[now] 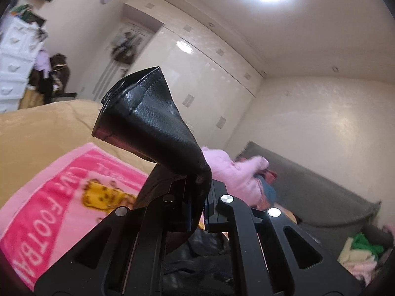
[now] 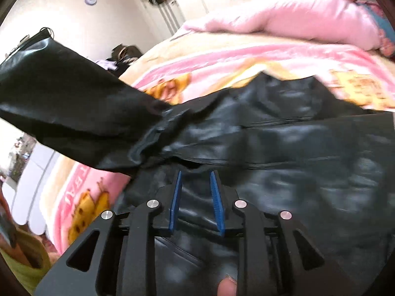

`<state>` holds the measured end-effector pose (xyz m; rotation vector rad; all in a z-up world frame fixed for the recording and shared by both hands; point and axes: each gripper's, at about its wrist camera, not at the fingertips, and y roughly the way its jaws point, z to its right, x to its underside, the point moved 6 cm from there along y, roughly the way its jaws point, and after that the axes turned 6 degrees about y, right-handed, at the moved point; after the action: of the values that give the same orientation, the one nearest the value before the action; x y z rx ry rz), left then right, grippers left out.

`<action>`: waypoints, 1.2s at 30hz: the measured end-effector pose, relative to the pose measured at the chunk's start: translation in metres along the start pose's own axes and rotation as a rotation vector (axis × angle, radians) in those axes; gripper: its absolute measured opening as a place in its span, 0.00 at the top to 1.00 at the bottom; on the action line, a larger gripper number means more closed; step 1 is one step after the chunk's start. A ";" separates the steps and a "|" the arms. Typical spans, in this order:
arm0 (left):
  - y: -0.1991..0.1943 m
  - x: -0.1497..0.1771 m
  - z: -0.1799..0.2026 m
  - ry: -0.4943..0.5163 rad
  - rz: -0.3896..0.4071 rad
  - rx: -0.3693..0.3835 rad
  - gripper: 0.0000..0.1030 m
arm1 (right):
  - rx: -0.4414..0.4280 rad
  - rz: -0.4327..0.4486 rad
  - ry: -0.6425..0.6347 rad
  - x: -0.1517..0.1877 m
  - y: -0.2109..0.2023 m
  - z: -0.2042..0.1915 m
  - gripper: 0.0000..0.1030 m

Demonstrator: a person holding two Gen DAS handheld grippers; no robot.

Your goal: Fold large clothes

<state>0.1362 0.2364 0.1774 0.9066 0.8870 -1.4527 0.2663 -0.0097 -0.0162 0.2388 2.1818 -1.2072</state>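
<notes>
A black leather jacket (image 2: 284, 133) lies spread on a bed over a pink printed blanket (image 2: 222, 59). My left gripper (image 1: 197, 185) is shut on the end of one sleeve (image 1: 150, 120) and holds it up in the air, cuff pointing up. The same raised sleeve (image 2: 61, 103) stretches to the upper left in the right wrist view. My right gripper (image 2: 196, 180) is open, its blue pads (image 2: 176, 202) apart, just above the jacket's body near the sleeve's root, holding nothing.
The pink blanket (image 1: 61, 192) lies over a beige cover (image 1: 44, 123). A pink quilt (image 2: 308, 12) is bunched at the far side of the bed. White wardrobes (image 1: 197, 79) and a white drawer unit (image 1: 17, 56) stand along the walls. A clothes pile (image 1: 363, 249) lies at the right.
</notes>
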 end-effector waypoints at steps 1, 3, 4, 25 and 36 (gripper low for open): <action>0.002 0.003 0.009 0.015 -0.007 0.008 0.99 | 0.026 0.018 0.001 -0.002 -0.010 0.009 0.77; 0.011 0.009 0.032 0.043 -0.031 0.039 0.99 | 0.088 0.058 0.012 -0.006 -0.031 0.030 0.76; 0.017 0.012 0.044 0.057 -0.044 0.051 0.99 | 0.107 0.068 0.019 -0.011 -0.036 0.040 0.75; 0.115 0.140 0.173 0.219 -0.373 0.165 0.99 | 0.113 0.275 0.281 -0.034 -0.118 0.171 0.72; 0.143 0.206 0.193 0.245 -0.511 0.186 0.99 | 0.064 0.301 0.408 -0.025 -0.137 0.204 0.71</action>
<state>0.2592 -0.0330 0.0666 1.0606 1.2440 -1.9117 0.3149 -0.2497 0.0168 0.8737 2.3340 -1.1297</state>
